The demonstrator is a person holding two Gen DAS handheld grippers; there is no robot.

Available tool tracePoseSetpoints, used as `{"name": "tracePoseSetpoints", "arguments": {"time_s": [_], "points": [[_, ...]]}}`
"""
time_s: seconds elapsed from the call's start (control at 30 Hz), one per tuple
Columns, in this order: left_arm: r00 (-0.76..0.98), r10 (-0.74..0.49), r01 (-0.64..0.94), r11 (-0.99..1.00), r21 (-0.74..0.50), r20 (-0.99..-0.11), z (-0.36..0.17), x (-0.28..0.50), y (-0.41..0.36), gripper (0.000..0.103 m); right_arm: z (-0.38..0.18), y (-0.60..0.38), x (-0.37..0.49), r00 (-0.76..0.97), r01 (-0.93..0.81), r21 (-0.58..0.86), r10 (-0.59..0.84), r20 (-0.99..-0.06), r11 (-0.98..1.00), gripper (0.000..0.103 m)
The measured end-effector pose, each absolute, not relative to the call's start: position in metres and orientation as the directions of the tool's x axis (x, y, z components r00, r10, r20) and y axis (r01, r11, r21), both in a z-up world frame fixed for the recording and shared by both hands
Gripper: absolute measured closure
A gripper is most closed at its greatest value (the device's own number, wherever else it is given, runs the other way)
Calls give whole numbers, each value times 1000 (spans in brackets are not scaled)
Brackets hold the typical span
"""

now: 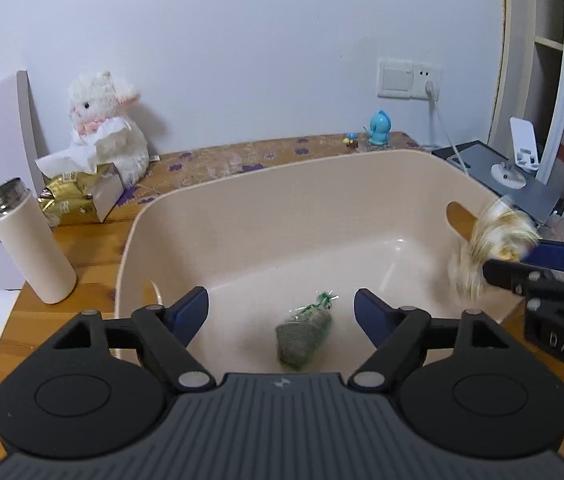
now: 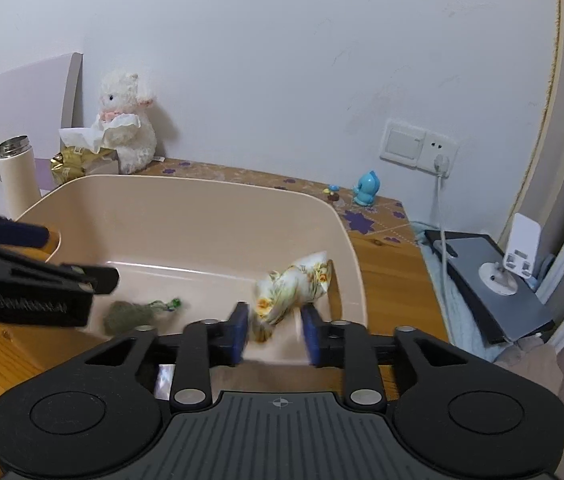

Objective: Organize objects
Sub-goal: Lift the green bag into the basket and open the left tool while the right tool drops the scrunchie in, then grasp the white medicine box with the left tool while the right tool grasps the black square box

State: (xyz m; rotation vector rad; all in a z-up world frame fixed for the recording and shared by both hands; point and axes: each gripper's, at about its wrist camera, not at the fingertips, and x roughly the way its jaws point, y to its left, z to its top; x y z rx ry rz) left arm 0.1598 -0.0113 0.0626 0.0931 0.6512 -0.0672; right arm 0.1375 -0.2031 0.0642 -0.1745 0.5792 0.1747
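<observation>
Now the right gripper (image 2: 274,334), jaws parted around the blurred floral-wrapped packet (image 2: 291,286), should release inside the beige plastic basin's (image 2: 186,216) right edge; left gripper (image 1: 280,314) hangs open, empty.

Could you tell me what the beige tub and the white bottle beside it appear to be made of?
The beige tub looks like moulded plastic with a smooth, semi-gloss finish: light glints on its floor and its corners are rounded. The white bottle has a matte body, perhaps coated metal, and its bare neck looks like shiny steel.
</observation>
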Motion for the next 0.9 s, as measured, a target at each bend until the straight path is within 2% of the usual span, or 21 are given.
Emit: {"name": "tracePoseSetpoints", "arguments": {"time_s": [0.07, 0.17, 0.3, 0.67, 0.9], "points": [[796, -38, 87, 995, 52, -604, 68, 153, -9, 19, 68, -207, 127, 830, -211, -105, 121, -545, 972, 44], [805, -39, 68, 997, 27, -591, 75, 139, -4, 14, 74, -213, 110, 838, -211, -93, 131, -529, 973, 37], [813, -27, 53, 998, 27, -582, 77, 121, -5, 13, 77, -219, 89, 838, -218, -83, 143, -527, 972, 31], [803, -58, 72, 997, -1, -593, 68, 69, -15, 13, 59, -237, 47, 813, -218, -108, 119, -571, 970, 28], [749, -66, 106, 994, 20, -659, 37, 54, -31, 13, 38, -248, 38, 779, -201, -92, 102, -619, 975, 28]]}}
